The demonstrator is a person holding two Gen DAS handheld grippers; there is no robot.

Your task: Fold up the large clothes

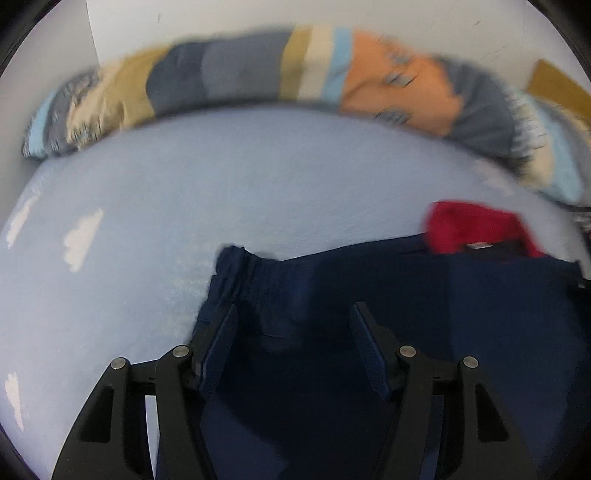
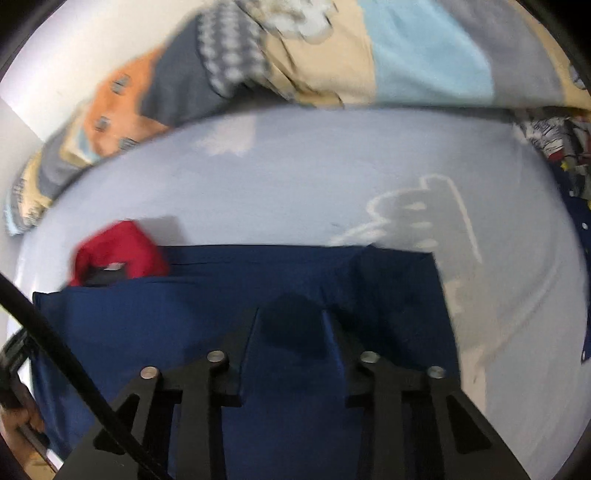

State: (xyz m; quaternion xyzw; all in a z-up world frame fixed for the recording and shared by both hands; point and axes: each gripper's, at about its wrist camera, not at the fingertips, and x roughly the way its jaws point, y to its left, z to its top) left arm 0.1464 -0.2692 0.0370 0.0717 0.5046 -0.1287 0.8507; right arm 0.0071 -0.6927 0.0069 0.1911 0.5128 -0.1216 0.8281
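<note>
A large navy blue garment (image 1: 424, 314) with a red hood or lining (image 1: 476, 229) lies on a light blue bed sheet (image 1: 184, 192). My left gripper (image 1: 293, 314) is open, its fingers spread over the garment's ribbed cuff (image 1: 240, 269). In the right wrist view the same navy garment (image 2: 221, 291) spreads across the front, the red part (image 2: 122, 251) at its far left. My right gripper (image 2: 291, 317) is open, its fingers standing on either side of a dark fold of the cloth.
A rolled patchwork blanket (image 1: 258, 74) in tan, grey, orange and light blue lies along the far edge of the bed against a white wall (image 1: 221, 14). Patterned clothes (image 2: 565, 144) lie at the right edge. A black cable (image 2: 55, 339) crosses the lower left.
</note>
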